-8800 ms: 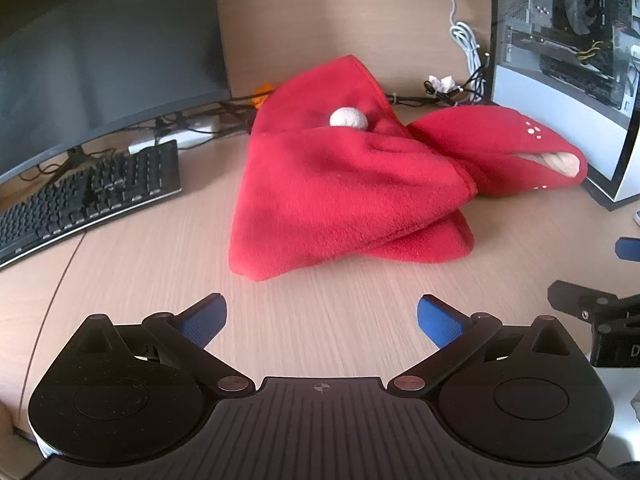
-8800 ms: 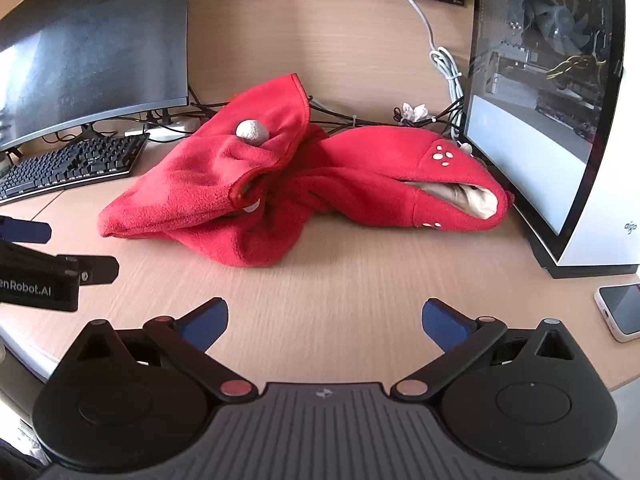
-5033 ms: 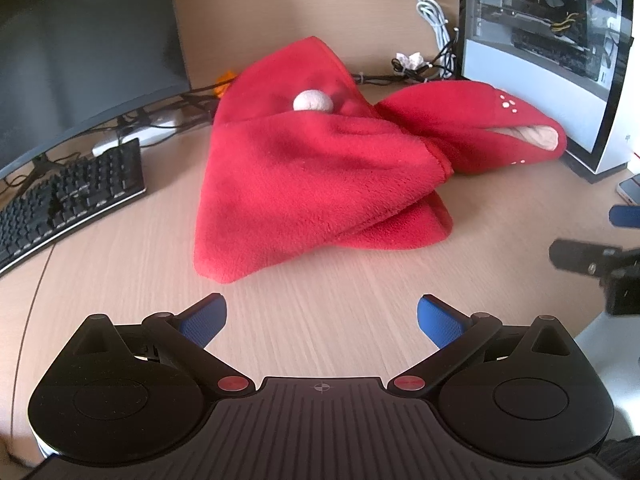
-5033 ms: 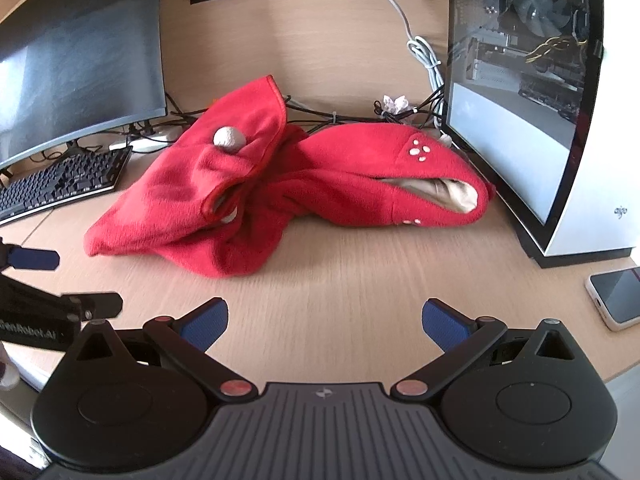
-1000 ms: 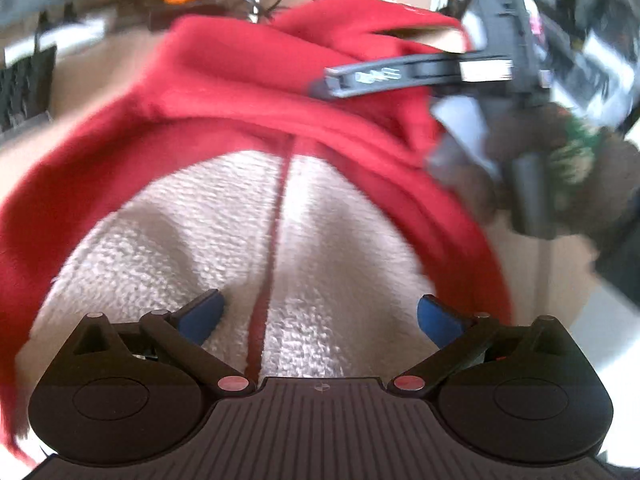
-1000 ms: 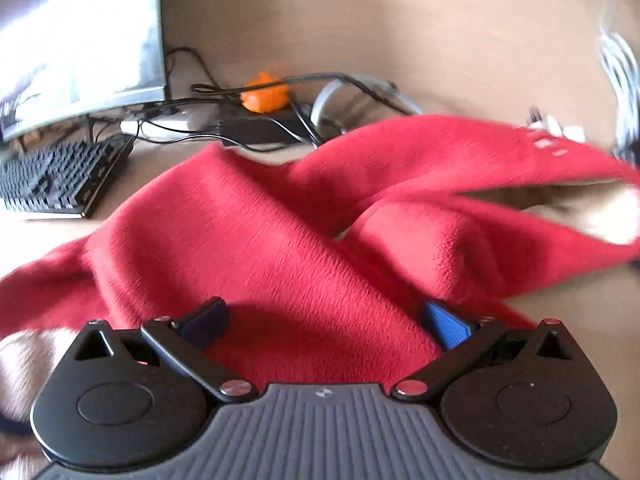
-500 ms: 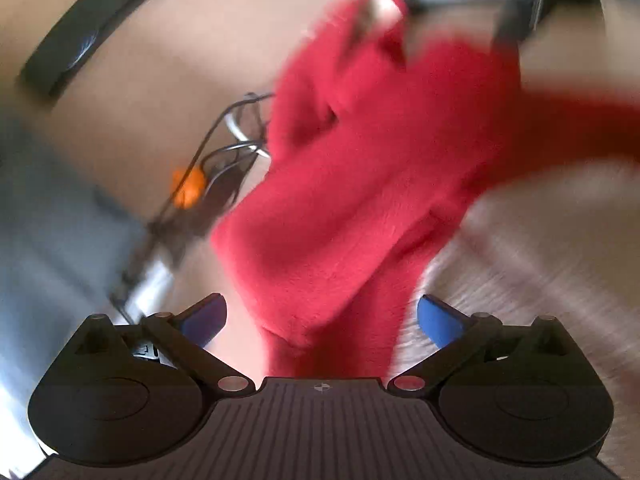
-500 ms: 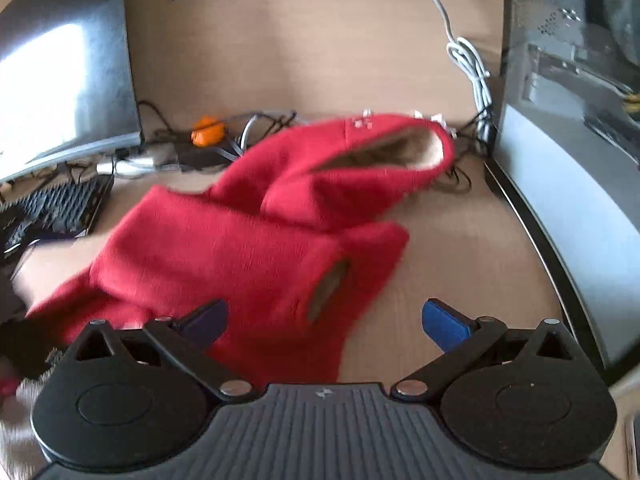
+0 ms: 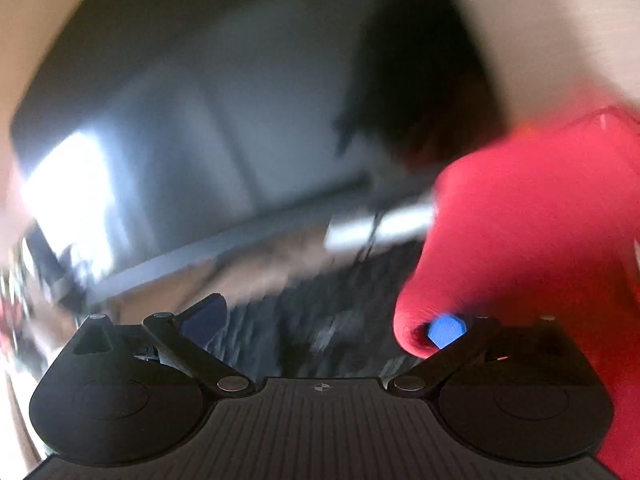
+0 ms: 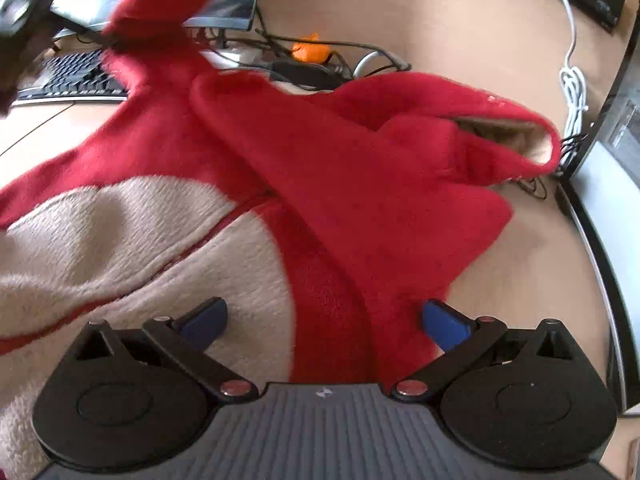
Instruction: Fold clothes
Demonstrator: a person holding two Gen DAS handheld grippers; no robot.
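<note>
Half red fleece [image 10: 328, 184] under R claw [image 10: 324, 320]

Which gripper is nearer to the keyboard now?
Left. The left gripper hangs directly over the blurred keyboard; the right gripper sits over the red garment, far from it.

Left gripper [image 9: 324, 326] and right gripper [image 10: 324, 322] both gape wide.

The garment [image 10: 320, 184] lies spread on the worktop [image 10: 532, 264], a keyboard [image 10: 76, 76] behind its left side, cables [image 10: 320, 54] behind its middle, a computer case [image 10: 616, 168] to its right
</note>
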